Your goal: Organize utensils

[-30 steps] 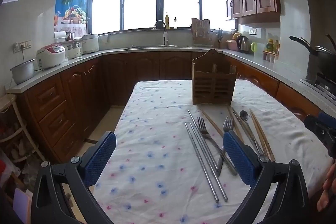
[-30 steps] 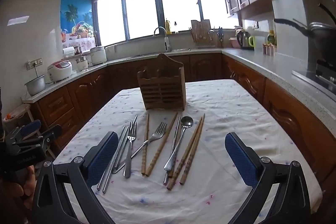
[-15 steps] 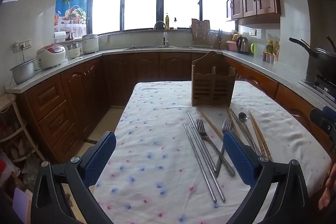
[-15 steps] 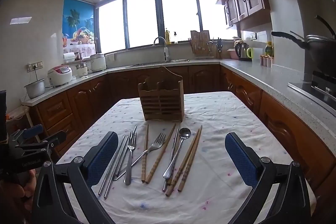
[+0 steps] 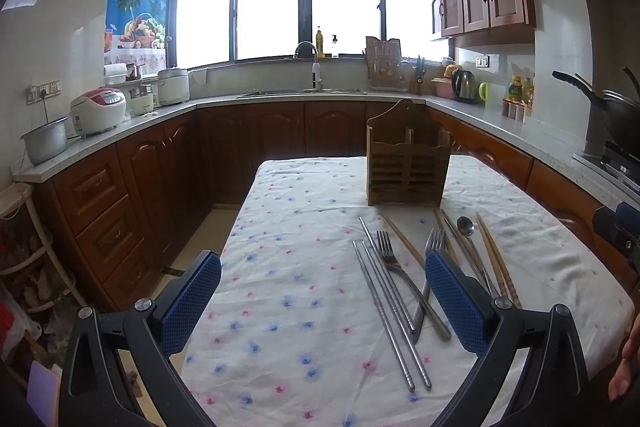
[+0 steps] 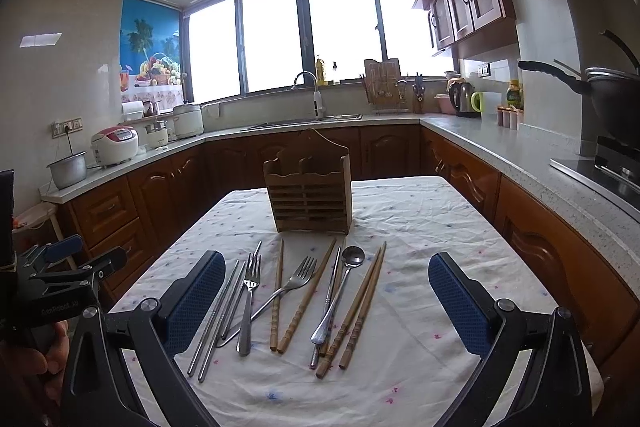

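A wooden utensil holder (image 6: 310, 193) stands upright mid-table; it also shows in the left wrist view (image 5: 406, 161). In front of it lie metal chopsticks (image 6: 218, 319), two forks (image 6: 250, 301) (image 6: 288, 287), wooden chopsticks (image 6: 302, 301), a spoon (image 6: 340, 291) and more wooden chopsticks (image 6: 360, 307). My right gripper (image 6: 326, 303) is open and empty above the near ends of the utensils. My left gripper (image 5: 322, 305) is open and empty over the cloth, left of the metal chopsticks (image 5: 390, 311). The left gripper also shows at the left edge of the right wrist view (image 6: 76, 263).
The table wears a white floral cloth (image 5: 288, 251). Brown cabinets and a grey counter (image 6: 500, 147) run round the room, with rice cookers (image 5: 98, 109), a sink tap (image 5: 314, 67), a kettle (image 6: 460, 99) and a wok (image 6: 616, 95) on the stove at the right.
Both grippers have risen and drawn back slightly from the table; the utensils and holder look a little lower and farther in both views. Nothing was picked up.
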Action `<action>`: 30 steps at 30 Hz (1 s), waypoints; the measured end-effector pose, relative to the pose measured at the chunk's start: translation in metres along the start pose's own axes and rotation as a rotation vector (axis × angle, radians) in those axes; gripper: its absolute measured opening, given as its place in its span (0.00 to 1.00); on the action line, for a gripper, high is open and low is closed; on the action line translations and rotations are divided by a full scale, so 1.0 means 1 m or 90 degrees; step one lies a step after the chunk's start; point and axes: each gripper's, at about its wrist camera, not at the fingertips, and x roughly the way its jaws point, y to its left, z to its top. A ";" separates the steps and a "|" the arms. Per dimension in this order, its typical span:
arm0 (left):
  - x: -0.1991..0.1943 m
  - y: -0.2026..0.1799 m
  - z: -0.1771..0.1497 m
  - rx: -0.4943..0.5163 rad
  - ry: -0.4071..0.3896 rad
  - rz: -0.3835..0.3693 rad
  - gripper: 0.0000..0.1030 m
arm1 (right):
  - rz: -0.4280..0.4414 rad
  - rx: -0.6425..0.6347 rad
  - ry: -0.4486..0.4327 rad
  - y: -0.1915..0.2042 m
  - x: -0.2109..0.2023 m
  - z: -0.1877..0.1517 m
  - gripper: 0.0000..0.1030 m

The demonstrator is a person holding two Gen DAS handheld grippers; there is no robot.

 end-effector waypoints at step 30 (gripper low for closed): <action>0.001 0.002 0.001 0.001 -0.001 -0.002 0.99 | 0.001 -0.006 -0.011 0.002 -0.004 0.000 0.99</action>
